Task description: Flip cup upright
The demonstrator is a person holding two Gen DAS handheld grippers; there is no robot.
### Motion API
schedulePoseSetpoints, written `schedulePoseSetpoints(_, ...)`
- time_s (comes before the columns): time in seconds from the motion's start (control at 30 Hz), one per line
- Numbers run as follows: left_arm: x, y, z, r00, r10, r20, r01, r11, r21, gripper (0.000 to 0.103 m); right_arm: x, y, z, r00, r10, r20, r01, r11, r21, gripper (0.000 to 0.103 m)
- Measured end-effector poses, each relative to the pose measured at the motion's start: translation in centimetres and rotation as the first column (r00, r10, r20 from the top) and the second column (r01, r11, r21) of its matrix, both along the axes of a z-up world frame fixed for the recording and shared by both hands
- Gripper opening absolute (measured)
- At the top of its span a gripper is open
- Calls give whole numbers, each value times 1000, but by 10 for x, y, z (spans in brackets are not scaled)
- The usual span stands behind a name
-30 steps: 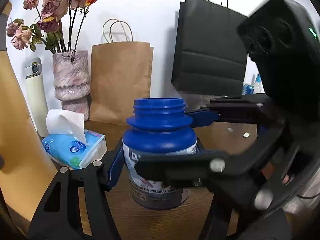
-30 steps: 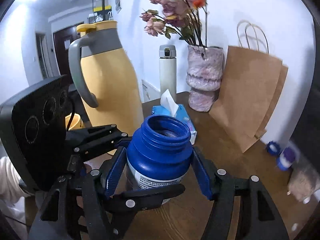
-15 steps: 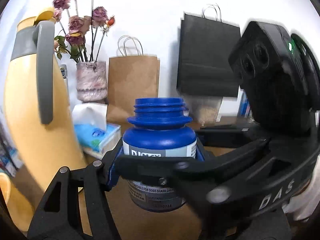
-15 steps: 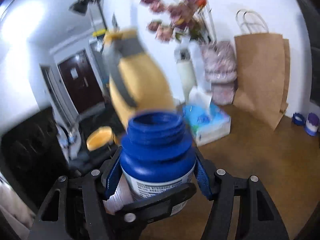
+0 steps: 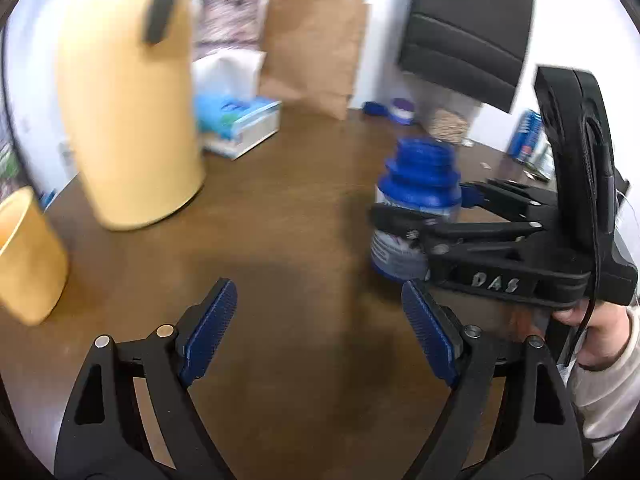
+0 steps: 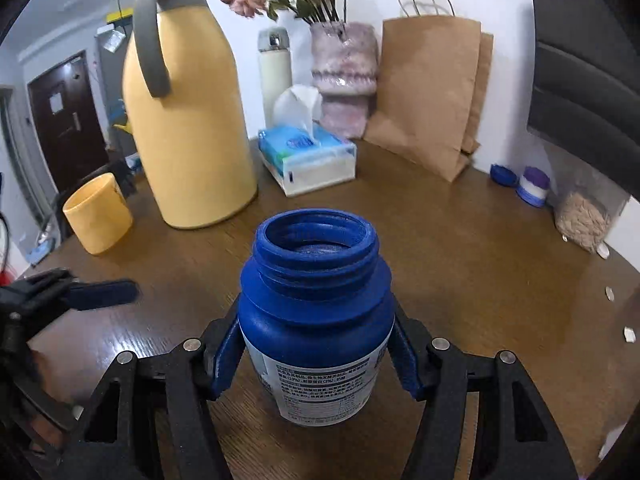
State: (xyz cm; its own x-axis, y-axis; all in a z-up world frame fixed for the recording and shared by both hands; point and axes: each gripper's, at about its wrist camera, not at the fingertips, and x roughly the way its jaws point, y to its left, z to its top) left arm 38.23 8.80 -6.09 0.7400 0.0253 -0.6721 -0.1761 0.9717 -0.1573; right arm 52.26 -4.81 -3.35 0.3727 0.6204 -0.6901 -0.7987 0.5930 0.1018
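From the left wrist, the left gripper (image 5: 318, 334) is hanging spread and empty over the wooden table (image 5: 280, 220); one blue jar (image 5: 418, 208) is standing upright to its right, pinched in the right gripper (image 5: 424, 216) lettered "DAS". From the right wrist, the right gripper (image 6: 316, 358) is squeezing that single jar (image 6: 316, 320), mouth up, between both pads; one yellow jug (image 6: 188, 128) and one yellow cup (image 6: 97, 213) are standing behind

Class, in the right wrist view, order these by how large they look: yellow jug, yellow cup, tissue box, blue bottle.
1. yellow jug
2. blue bottle, though it is nearest the camera
3. tissue box
4. yellow cup, close to the box
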Motion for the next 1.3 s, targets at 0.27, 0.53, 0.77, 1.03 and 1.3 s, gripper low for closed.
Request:
schedulePoseSetpoints(0.27,-36,4,20,998,34,50,-35,999,18,82,-33,-29,40,999,-33,4,33,999,33,89)
schedulePoseSetpoints(0.53,-78,0,53,993,29,115,-35,998,51,92,-74,-136,79,965,-255,57,254,967,21,89)
schedulePoseSetpoints(0.77,-111,-6,86,980,34,194,-48,997,67,103,-117,-205,107,916,-393,77,392,919,33,89)
schedulePoseSetpoints(1.03,-157,-32,98,973,27,229,-59,989,138,103,-169,-214,108,908,-406,107,402,914,52,89)
schedulePoseSetpoints(1.3,-250,-67,98,957,-39,289,-12,985,171,103,-275,-223,108,911,-390,132,377,920,108,89)
